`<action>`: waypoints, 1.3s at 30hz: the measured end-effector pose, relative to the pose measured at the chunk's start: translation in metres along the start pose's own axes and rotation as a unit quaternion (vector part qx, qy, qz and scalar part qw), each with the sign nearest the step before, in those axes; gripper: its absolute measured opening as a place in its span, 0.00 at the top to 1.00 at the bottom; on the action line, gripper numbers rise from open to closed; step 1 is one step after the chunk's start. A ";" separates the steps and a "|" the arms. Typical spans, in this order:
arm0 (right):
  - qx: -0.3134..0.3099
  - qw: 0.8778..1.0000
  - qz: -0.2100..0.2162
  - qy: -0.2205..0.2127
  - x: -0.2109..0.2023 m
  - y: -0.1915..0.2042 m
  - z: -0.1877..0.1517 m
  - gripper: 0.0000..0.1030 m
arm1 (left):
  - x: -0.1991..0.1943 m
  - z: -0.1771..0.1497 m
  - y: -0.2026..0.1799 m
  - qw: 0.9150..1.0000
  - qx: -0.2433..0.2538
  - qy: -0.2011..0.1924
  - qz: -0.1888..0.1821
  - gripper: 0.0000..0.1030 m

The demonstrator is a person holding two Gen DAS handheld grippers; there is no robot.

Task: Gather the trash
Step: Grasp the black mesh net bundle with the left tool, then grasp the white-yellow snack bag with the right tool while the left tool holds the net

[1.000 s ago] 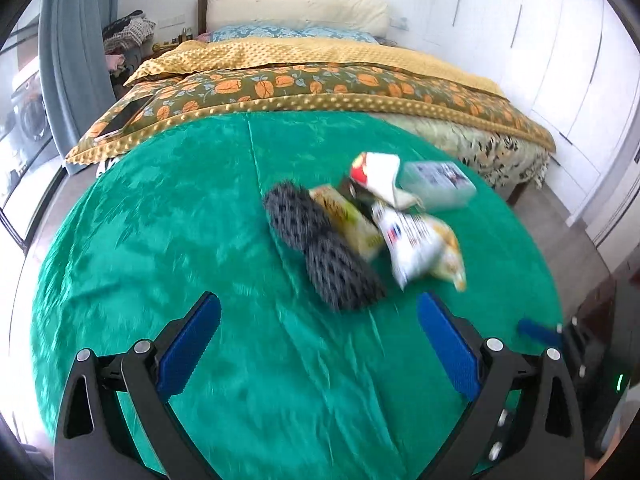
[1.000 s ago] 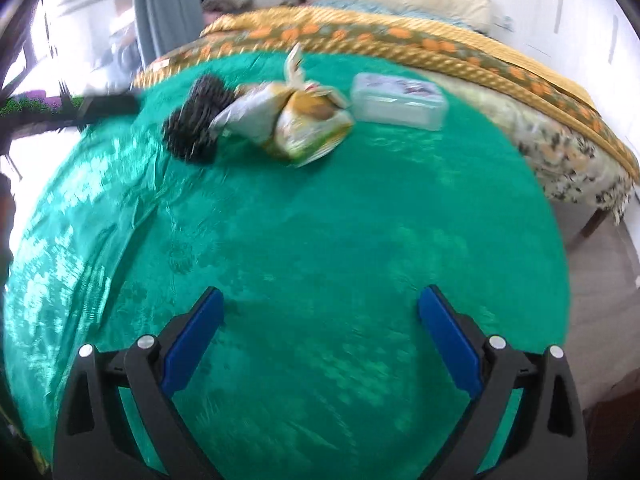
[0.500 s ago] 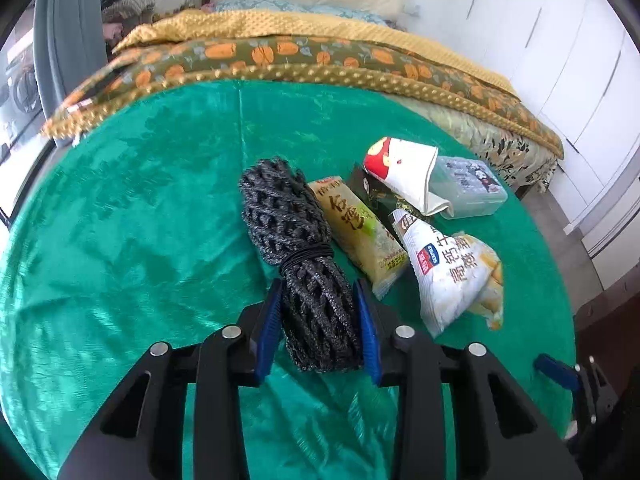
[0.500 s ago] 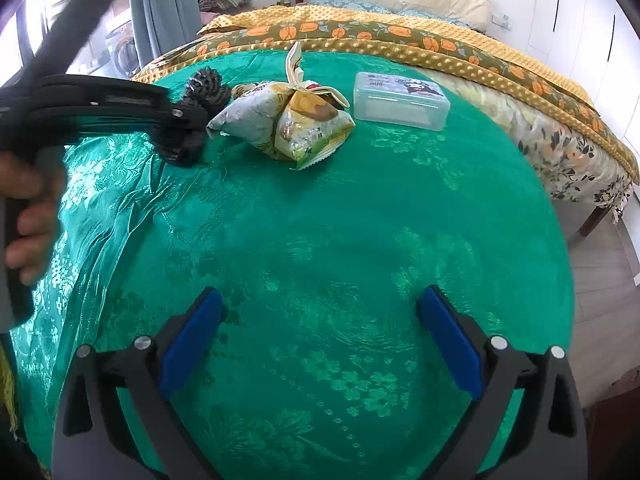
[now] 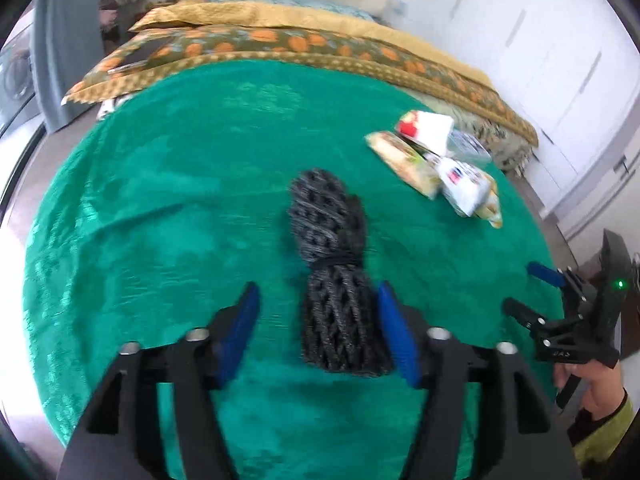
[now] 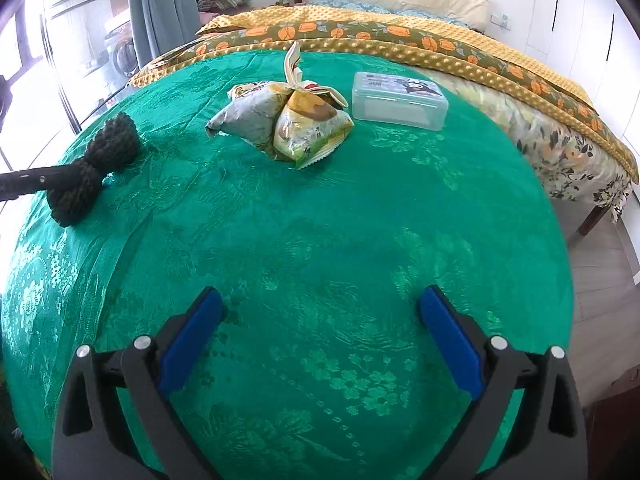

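While lying loose on green tablecloth [image 5: 168, 200], black foam net bundle [image 5: 336, 276] between opening jaws of left gripper [image 5: 318, 330], gripped by neither | snack wrappers [image 6: 288, 120] uncollected beside plastic box [image 6: 400, 100] | right gripper [image 6: 320, 336] wide, empty | nothing binned yet.

A black foam mesh sleeve [image 5: 336, 280], bundled and cinched at its middle, lies flat on the green surface; crumpled snack wrappers [image 6: 288, 120] lie heaped well apart from it.

Round table [image 6: 360, 240] under green brocade cloth; bed [image 6: 400, 36] with orange-patterned quilt at 12 o'clock; white wardrobe doors [image 5: 560, 60] at 2 o'clock; grey curtain [image 6: 168, 4], bright window at 10 o'clock.
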State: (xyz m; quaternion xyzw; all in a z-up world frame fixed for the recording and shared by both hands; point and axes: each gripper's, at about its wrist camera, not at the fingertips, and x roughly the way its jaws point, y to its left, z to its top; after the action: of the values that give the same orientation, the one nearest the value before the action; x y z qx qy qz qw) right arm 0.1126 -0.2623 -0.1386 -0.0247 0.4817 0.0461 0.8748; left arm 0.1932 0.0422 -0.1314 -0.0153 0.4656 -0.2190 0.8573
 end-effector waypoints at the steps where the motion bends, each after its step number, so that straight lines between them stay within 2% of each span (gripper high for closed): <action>1: 0.000 1.000 0.000 0.000 0.000 0.000 0.000 0.07 | -0.001 0.000 0.005 1.000 -0.002 -0.006 0.007 0.29; 3: 0.002 1.000 -0.001 0.001 -0.001 0.000 -0.001 0.06 | -0.003 0.000 0.010 1.000 -0.006 -0.014 0.020 0.21; 5: 0.003 1.000 -0.002 0.002 -0.001 0.000 -0.001 0.05 | -0.004 0.000 0.012 0.999 -0.013 -0.022 0.024 0.09; 7: 0.005 1.000 -0.001 0.002 0.000 -0.001 -0.001 0.05 | -0.005 -0.003 0.010 1.000 -0.013 -0.028 0.005 0.05; 10: 0.010 1.000 0.004 0.004 0.000 -0.002 -0.001 0.04 | 0.005 -0.009 -0.004 1.000 0.014 -0.020 0.001 0.05; 15: 0.015 1.000 0.007 0.016 0.004 -0.003 0.007 0.04 | 0.027 -0.017 -0.020 0.998 0.052 -0.006 0.044 0.05; 18: 0.055 0.997 0.040 0.019 0.007 -0.004 0.022 0.04 | 0.031 -0.018 -0.025 0.996 0.066 0.000 0.065 0.05; 22: 0.108 0.991 0.077 -0.007 0.010 0.008 0.062 0.04 | 0.035 -0.019 -0.031 0.992 0.083 0.008 0.090 0.05; 24: 0.112 0.991 0.067 -0.013 0.016 0.019 0.081 0.04 | 0.034 -0.019 -0.029 0.993 0.080 0.007 0.087 0.05; 28: 0.114 0.993 -0.004 -0.013 0.038 0.026 0.104 0.05 | 0.034 -0.019 -0.028 0.993 0.078 0.007 0.085 0.05; 30: 0.119 0.993 -0.006 -0.005 0.044 0.018 0.106 0.30 | 0.034 -0.019 -0.028 0.993 0.078 0.007 0.085 0.05; 31: 0.119 0.993 0.004 0.002 0.046 0.015 0.105 0.39 | 0.034 -0.019 -0.028 0.993 0.077 0.006 0.084 0.05; 32: 0.112 0.994 0.004 0.003 0.044 0.011 0.102 0.43 | 0.034 -0.019 -0.028 0.993 0.077 0.006 0.084 0.05; 39: -0.007 0.999 0.028 -0.016 -0.010 0.010 0.062 0.44 | 0.035 -0.019 -0.028 0.993 0.078 0.006 0.085 0.05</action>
State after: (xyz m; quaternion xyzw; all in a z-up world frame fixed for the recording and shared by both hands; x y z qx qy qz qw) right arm 0.1580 -0.2479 -0.0969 -0.0163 0.4682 0.0746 0.8803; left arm 0.1842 0.0066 -0.1629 0.0925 0.4521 -0.1809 0.8685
